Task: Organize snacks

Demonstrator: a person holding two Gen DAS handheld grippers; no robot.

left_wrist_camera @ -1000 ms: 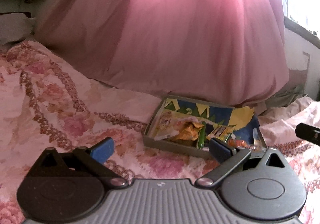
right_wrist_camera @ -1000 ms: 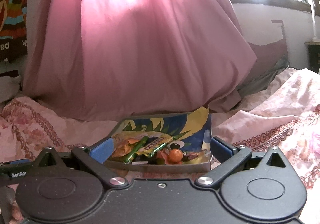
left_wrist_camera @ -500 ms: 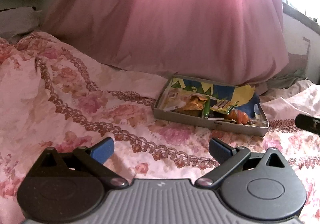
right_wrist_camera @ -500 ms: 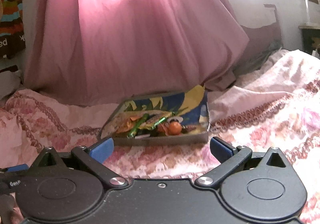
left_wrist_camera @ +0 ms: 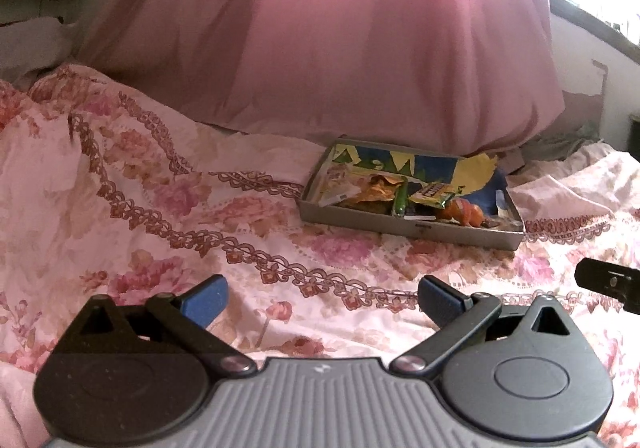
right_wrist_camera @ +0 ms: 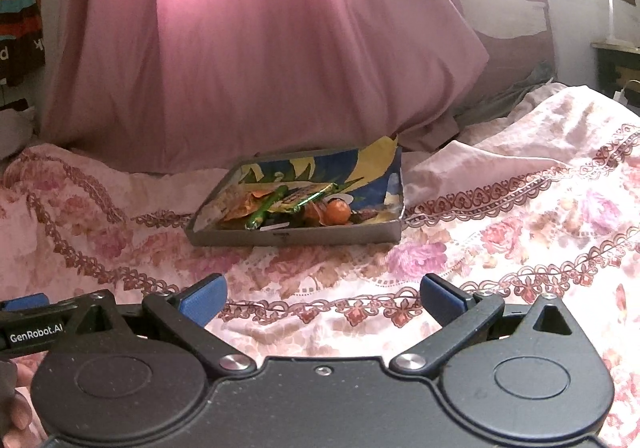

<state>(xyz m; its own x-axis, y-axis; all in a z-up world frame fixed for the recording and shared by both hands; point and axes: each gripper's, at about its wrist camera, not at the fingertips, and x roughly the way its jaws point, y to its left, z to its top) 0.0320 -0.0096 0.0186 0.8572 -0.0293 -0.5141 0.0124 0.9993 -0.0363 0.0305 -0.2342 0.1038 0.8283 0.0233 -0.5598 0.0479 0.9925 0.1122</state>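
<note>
Hovering near the tray (right_wrist_camera: 296,238) on the bedspread (right_wrist_camera: 500,248), both grippers, left (left_wrist_camera: 322,300) and right (right_wrist_camera: 322,298), are gaping empty; the snacks (right_wrist_camera: 296,204) are lying inside, so approaching low and level is advisable.

My right gripper (right_wrist_camera: 322,298) hangs open above the floral bedspread (right_wrist_camera: 500,240); snack tray (right_wrist_camera: 296,237) ahead, well apart.

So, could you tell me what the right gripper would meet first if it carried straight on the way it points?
Probably the snack tray: the open right gripper points over the floral bedspread at the tray's near wall, though it may skim the bedspread first.
</note>
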